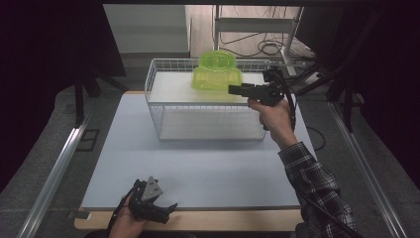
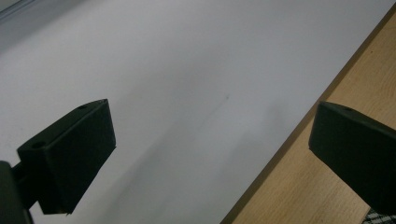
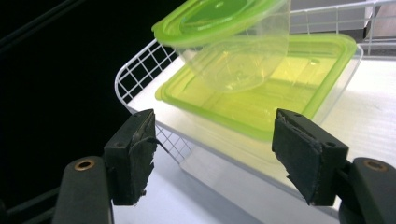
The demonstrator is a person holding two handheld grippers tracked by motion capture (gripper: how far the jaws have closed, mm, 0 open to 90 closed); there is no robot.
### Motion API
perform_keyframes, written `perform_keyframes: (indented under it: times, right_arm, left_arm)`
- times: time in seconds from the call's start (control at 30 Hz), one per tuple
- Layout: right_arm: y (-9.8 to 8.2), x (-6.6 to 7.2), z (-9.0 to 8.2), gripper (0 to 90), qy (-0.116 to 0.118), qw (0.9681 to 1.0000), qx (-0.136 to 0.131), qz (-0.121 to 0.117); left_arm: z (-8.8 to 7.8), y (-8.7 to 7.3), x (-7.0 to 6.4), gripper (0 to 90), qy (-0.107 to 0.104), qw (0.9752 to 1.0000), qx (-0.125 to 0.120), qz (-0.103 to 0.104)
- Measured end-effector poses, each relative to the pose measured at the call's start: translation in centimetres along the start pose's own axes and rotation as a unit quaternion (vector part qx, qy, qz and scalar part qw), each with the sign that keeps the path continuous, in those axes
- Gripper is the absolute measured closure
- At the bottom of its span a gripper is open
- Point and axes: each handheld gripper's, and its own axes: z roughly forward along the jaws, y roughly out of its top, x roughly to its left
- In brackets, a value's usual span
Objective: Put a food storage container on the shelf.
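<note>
High view showed the right tongs [image 1: 233, 89] held out at the top of a white wire basket [image 1: 163, 106], right beside two green-lidded tubs. The square tub [image 1: 218, 79] sat on the basket's top shelf, just past the tips of those tongs. The round tub [image 1: 217, 59] sat on top of it, leaning to one side in the right gripper view.

The job looked like it had only just begun. Both tubs seemed to be waiting up there, and neither had been picked up yet. Grabbing one and moving it was probably all left to do.

The right tongs were wide open, with nothing between the jaws, and the square tub's near corner sat in front of the gap. The left tongs [image 1: 163, 208] were wide open too. They held nothing and hung low over the near edge of the table [image 1: 208, 168], far from the tubs.
</note>
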Motion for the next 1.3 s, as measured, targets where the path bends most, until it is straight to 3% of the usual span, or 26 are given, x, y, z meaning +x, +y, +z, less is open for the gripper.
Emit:
perform_keyframes:
  times: [0.7,1.3]
  right_arm:
    - [-3.4,-0.6,-0.2,27.6,0.016,0.9994,0.028,-0.013]
    - [-6.1,-1.3,-0.7,21.2,0.01,0.9985,0.043,-0.032]
  left_arm:
    - [0.0,0.0,0.0,0.3,-0.001,1.0,0.002,0.0]
    - [0.0,0.0,0.0,0.4,0.001,1.0,0.001,0.001]
